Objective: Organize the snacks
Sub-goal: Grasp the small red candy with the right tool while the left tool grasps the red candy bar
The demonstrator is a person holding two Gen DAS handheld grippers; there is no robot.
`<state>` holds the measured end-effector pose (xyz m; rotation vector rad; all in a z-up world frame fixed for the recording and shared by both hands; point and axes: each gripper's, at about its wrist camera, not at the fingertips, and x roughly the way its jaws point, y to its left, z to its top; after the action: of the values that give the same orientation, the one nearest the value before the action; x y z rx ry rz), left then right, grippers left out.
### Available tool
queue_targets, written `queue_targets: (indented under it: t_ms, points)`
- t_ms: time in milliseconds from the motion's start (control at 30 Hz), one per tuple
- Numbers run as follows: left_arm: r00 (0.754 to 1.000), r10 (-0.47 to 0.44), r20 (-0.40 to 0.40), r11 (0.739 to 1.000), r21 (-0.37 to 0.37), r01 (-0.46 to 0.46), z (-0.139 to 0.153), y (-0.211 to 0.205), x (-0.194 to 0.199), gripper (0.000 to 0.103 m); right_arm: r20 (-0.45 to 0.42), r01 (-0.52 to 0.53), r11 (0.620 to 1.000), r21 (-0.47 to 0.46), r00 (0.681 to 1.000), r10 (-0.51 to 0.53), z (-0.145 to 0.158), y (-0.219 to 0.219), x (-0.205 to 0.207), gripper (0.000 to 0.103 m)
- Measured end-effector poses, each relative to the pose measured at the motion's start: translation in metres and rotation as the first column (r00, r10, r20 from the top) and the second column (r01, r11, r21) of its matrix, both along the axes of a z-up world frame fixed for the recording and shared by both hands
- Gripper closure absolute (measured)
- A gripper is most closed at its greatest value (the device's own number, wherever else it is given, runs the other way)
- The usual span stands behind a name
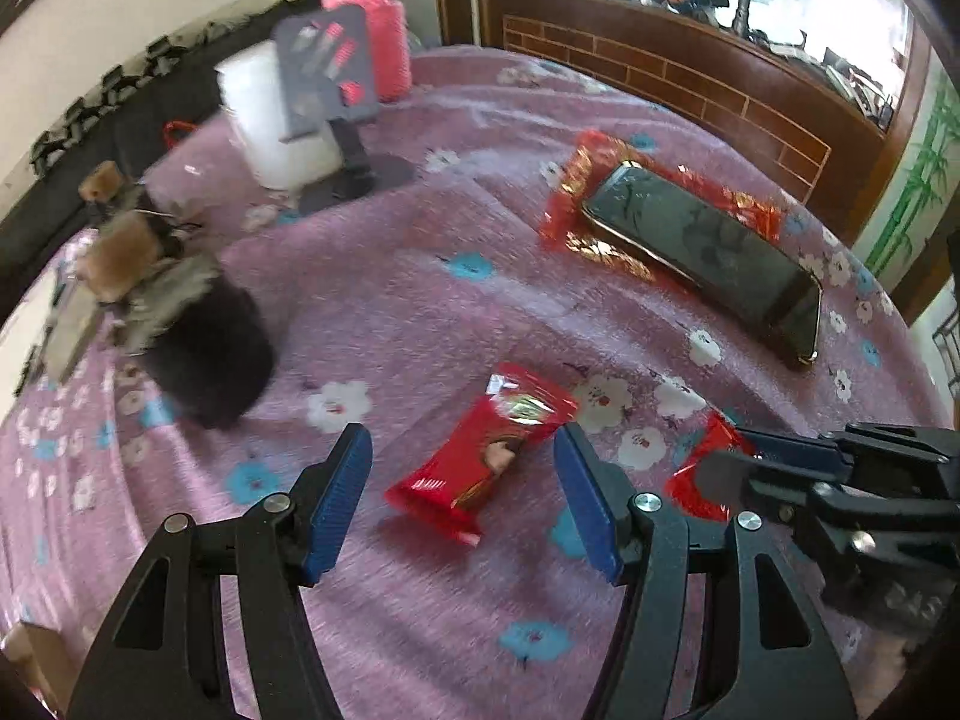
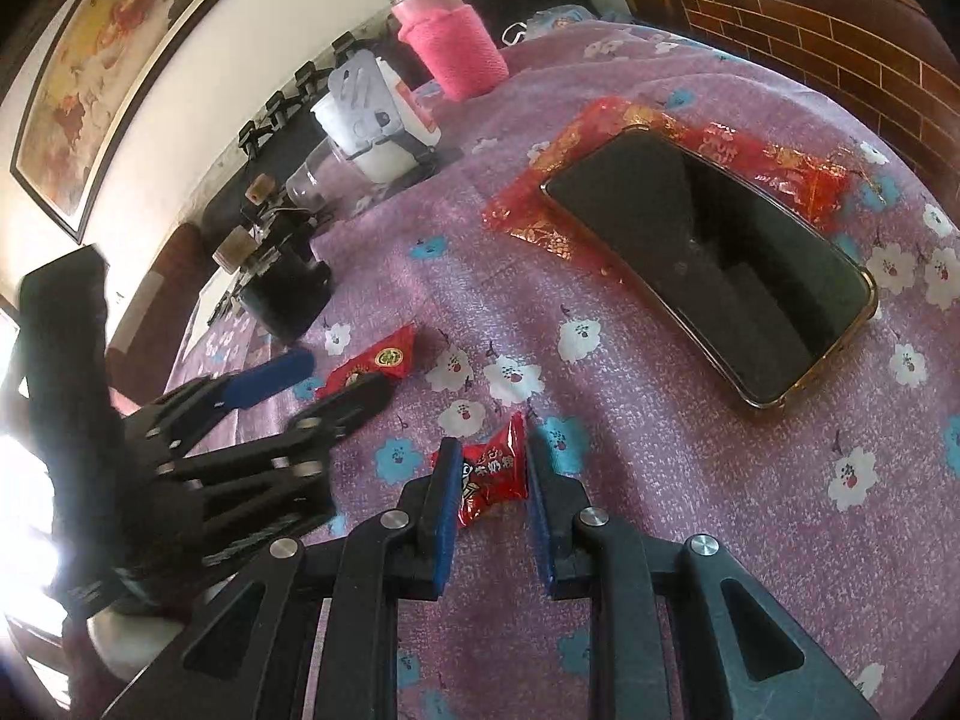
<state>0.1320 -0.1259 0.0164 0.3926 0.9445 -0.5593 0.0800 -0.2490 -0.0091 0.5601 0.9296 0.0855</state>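
Observation:
A long red snack packet (image 1: 480, 456) lies flat on the purple flowered cloth (image 1: 420, 312). My left gripper (image 1: 462, 429) hangs open over it, one blue pad on each side and neither touching. In the right wrist view that gripper (image 2: 347, 371) comes in from the left over the same packet (image 2: 384, 354). My right gripper (image 2: 489, 438) is shut on a small red candy packet (image 2: 489, 477), its pads pressing both sides. In the left wrist view the right gripper (image 1: 720, 456) sits at the right edge, with the candy packet (image 1: 690, 480) partly hidden by its fingers.
A black phone (image 2: 708, 264) lies on a red and gold envelope (image 2: 780, 162) toward the far right. A black jar (image 1: 204, 348) with cork stoppers stands at the left. Behind it are a white cup (image 1: 270, 120), a grey stand and a pink bottle (image 2: 450, 36). A wooden headboard (image 1: 690, 78) borders the far side.

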Motion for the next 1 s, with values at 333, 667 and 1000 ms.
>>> queue_targets:
  t_ms: [333,667,1000]
  points:
    - [0.998,0.052,-0.019,0.999,-0.015,-0.052,0.004,0.003,-0.005,0.086,0.016,0.008,1.000,-0.025,1.000,-0.008,0.001,0.004,-0.001,0.081]
    - [0.989,0.148,-0.004,0.985,-0.089,-0.148,0.039,0.052,-0.056,0.086,0.163,-0.052,0.999,-0.003,0.985,0.052,0.022,0.015,-0.011,0.081]
    - [0.946,0.323,-0.008,0.912,-0.266,-0.313,0.076,0.141,-0.144,0.086,0.238,-0.133,0.990,-0.049,0.961,0.141,0.034,0.043,-0.019,0.081]
